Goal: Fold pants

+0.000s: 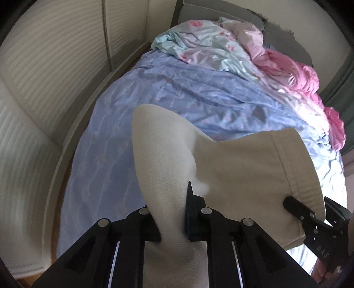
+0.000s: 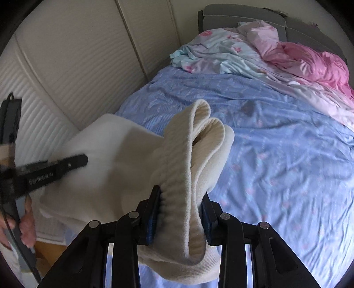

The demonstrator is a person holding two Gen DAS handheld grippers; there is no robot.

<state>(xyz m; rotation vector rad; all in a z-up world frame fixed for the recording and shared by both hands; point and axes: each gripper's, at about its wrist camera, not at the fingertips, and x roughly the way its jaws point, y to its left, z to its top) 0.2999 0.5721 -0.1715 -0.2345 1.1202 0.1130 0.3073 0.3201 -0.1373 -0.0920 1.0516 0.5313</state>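
Observation:
The cream-white pants point(image 1: 239, 164) hang in the air above the bed, held between both grippers. My left gripper point(image 1: 171, 212) is shut on a bunched fold of the fabric. My right gripper point(image 2: 180, 212) is shut on the ribbed waistband point(image 2: 194, 141), which loops up above its fingers. The right gripper point(image 1: 309, 218) also shows at the right of the left wrist view, clamped on the hem edge. The left gripper point(image 2: 55, 168) shows at the left of the right wrist view, against the cloth point(image 2: 106, 159).
Below lies a bed with a blue patterned sheet point(image 2: 276, 155). A crumpled light blue and pink duvet point(image 2: 276, 51) is piled at the head end by a grey headboard point(image 2: 243, 11). White ribbed wardrobe doors point(image 2: 77, 55) run along the left side.

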